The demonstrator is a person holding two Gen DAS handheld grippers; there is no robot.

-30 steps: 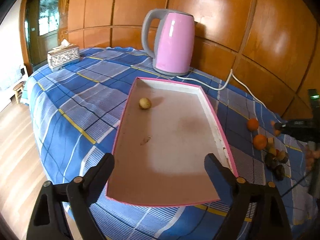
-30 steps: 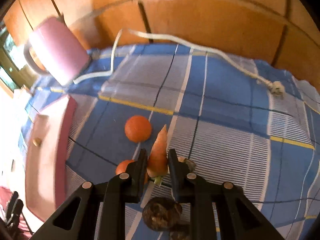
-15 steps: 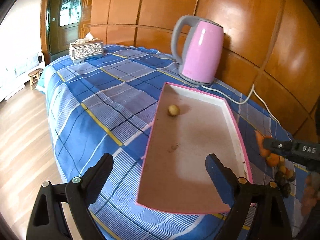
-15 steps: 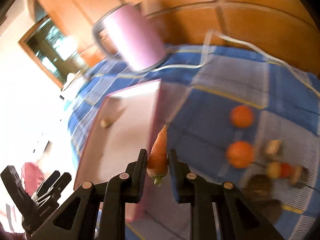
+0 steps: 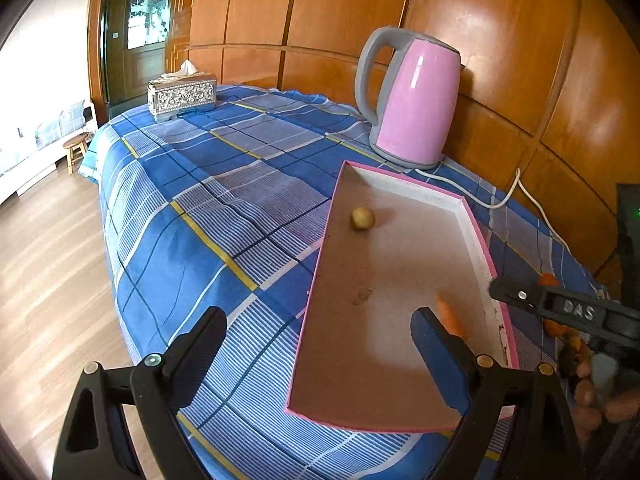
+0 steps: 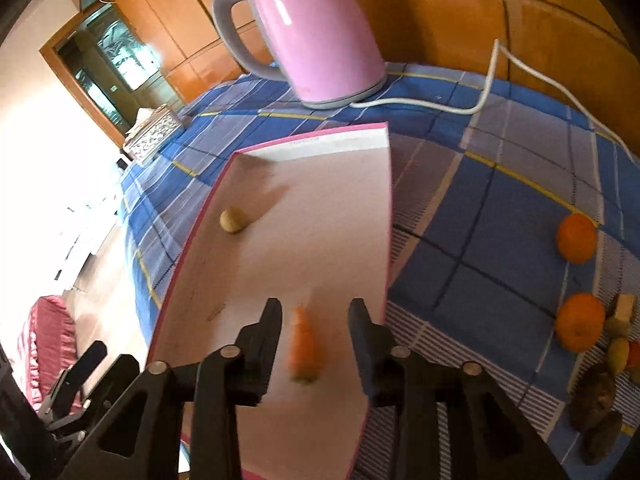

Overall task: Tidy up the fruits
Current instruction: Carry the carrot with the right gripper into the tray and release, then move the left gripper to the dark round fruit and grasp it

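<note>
A: The right gripper [image 6: 314, 322] is over the near end of the pink tray [image 6: 382, 216], and its jaws have just been opening. The carrot [image 6: 305, 350] sits blurred between them with a gap on each side, so it looks released rather than pinched.

B: So what could go wrong?

A: It could bounce or roll. It is close to the tray's right wall, and that wall is low. If the gripper pulls away crooked, a jaw could clip the carrot and knock it out onto the table.

B: And the left gripper [image 5: 316, 344]?

A: Jaws spread wide, holding nothing, hovering at the tray's near edge. Crowding in, it could nudge the tray.

B: The rest of the fruit?

A: One small pale fruit [image 6: 233, 219] lies at the tray's far left. Two oranges [image 6: 580, 322] and a dark pile wait on the table to the right.
</note>
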